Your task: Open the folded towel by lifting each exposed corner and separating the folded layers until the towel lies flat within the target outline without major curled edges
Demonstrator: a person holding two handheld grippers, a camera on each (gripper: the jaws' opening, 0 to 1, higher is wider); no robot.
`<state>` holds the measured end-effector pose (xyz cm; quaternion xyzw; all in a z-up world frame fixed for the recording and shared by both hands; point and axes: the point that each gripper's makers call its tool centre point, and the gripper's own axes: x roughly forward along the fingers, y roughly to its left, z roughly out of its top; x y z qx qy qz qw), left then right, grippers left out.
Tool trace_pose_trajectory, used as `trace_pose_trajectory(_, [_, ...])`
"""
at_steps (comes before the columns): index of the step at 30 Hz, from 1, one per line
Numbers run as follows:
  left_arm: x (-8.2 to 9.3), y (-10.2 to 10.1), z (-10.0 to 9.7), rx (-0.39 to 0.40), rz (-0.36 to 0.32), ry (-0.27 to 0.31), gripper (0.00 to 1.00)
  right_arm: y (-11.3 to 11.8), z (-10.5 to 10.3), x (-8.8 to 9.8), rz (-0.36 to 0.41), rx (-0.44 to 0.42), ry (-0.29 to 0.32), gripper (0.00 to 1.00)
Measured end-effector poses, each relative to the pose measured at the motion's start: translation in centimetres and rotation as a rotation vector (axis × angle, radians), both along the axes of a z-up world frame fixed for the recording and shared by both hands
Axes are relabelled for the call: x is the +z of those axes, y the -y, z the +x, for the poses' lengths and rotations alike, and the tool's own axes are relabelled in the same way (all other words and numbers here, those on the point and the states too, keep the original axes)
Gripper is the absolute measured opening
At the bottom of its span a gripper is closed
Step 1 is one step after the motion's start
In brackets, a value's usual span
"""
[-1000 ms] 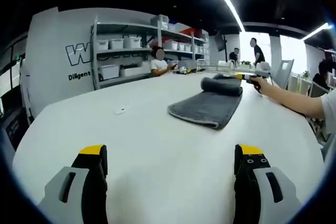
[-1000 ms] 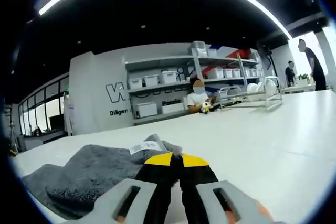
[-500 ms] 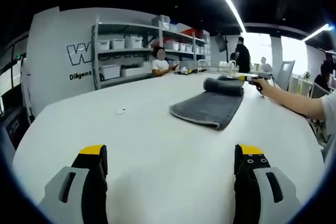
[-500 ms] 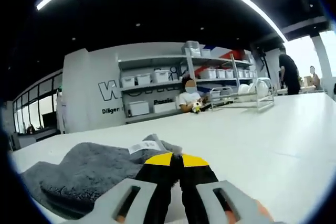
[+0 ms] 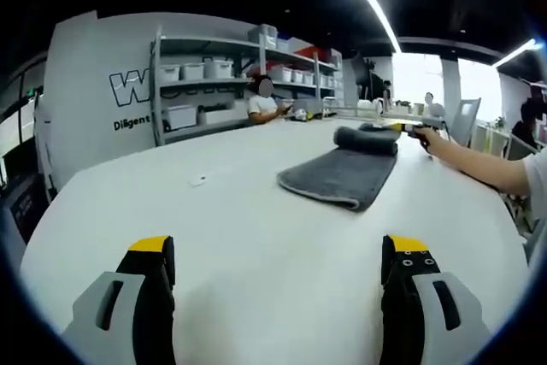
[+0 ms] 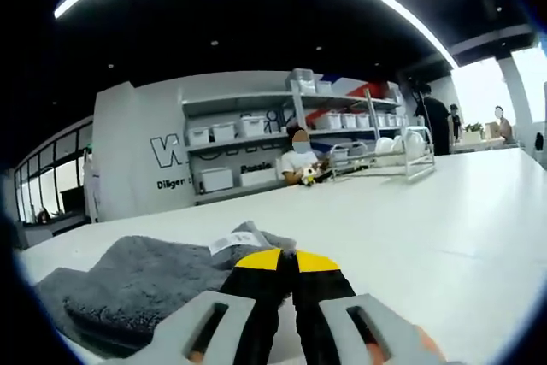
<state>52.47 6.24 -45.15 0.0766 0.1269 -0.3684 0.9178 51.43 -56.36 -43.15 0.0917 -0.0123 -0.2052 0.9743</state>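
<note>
— Where's the towel [image 5: 342, 175]?
— On the table [image 5: 256, 237], ahead and right of the left gripper [image 5: 278, 284]
— And the right gripper [image 6: 287, 273]?
— At the towel's far end; shelves [image 5: 231, 83] stand behind

Grey wall [image 5: 94, 66], large "W", smaller "Diligent" cut off

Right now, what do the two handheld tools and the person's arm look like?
Each tool has light grey moulded jaws with slotted cut-outs, black inner faces and yellow tips: left tool, right tool. The left tool's right-side jaw has small round holes near its tip. The person's arm is bare, with a light short sleeve.
</note>
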Motion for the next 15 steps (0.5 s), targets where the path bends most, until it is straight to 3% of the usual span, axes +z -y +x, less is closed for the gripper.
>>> trace_pose_trajectory(15, [-0.3, -0.1, 0.0, 0.007, 0.007, -0.005, 0.99, 1.4, -0.4, 0.1, -0.011, -0.019, -0.003, 0.00])
